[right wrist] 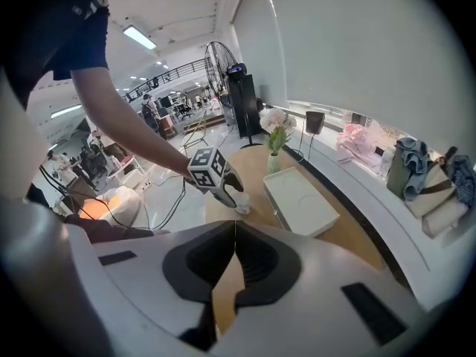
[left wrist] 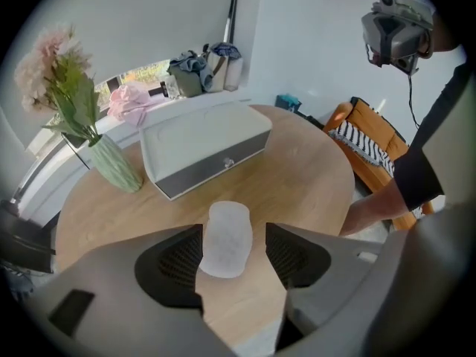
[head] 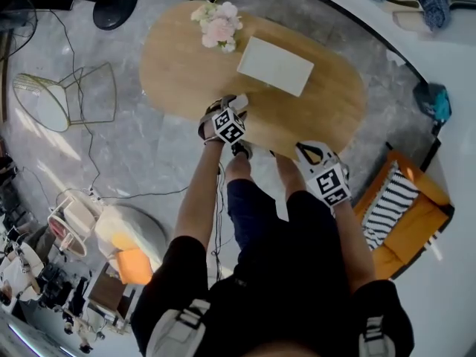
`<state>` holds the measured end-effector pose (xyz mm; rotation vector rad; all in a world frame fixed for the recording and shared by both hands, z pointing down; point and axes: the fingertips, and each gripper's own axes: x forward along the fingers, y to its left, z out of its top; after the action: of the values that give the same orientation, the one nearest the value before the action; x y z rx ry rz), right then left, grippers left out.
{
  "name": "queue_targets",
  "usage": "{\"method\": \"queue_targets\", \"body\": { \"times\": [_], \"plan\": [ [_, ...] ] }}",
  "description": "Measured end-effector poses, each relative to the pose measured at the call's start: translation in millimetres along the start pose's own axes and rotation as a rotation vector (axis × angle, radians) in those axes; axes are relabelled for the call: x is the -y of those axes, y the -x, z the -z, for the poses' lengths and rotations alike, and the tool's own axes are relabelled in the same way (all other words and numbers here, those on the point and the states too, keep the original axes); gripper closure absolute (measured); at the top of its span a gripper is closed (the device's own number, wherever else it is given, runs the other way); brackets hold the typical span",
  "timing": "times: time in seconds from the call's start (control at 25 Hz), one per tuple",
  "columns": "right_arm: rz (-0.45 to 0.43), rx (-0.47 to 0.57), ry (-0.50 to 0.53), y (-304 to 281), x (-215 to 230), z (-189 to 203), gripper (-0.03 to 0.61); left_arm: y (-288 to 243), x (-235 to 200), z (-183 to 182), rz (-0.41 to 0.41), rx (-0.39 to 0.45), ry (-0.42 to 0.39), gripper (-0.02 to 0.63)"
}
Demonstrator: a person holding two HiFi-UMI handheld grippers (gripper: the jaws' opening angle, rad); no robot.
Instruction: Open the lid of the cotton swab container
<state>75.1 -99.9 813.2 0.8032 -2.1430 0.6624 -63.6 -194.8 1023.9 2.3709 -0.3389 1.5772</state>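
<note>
Swab container (left wrist: 225, 240) between spread left claw (left wrist: 233, 233)

The cotton swab container (left wrist: 225, 239) looks like frosted, translucent plastic on the table's (left wrist: 305, 181) smooth, matt wood. At its 12 o'clock the box (left wrist: 201, 136) is matt white; at 10 o'clock the vase (left wrist: 115, 166) is ribbed. The left gripper's (left wrist: 233, 229) 2 pads (left wrist: 177, 262) look rough, black.

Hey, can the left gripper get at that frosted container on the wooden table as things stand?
Probably yes: the left gripper stands open with the frosted container between its jaws, pads not touching, nothing in the way.
</note>
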Motion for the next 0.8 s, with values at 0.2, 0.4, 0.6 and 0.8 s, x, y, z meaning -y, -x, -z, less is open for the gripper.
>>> {"method": "queue_targets", "body": {
  "times": [0.2,0.4,0.6,0.8],
  "plan": [
    [-0.009,-0.022,-0.011,-4.5,1.0,13.5,0.582,-16.1,-9.7,1.3,-0.008,-0.021,0.009,0.362],
    [-0.009,-0.030,-0.033,-6.8,1.4,19.9,0.583,-23.0,-12.2,-4.1,-0.001,-0.042,-0.047,0.366],
    [-0.021,-0.016,-0.018,-7.5,-1.9,13.7,0.582,-18.0,-10.8,-4.5,0.030,-0.066,-0.050,0.391],
    [-0.038,0.006,-0.009,-8.2,-10.4,-1.1,0.583,9.8,-12.5,-5.8,0.022,-0.055,-0.034,0.393]
  ]
}}
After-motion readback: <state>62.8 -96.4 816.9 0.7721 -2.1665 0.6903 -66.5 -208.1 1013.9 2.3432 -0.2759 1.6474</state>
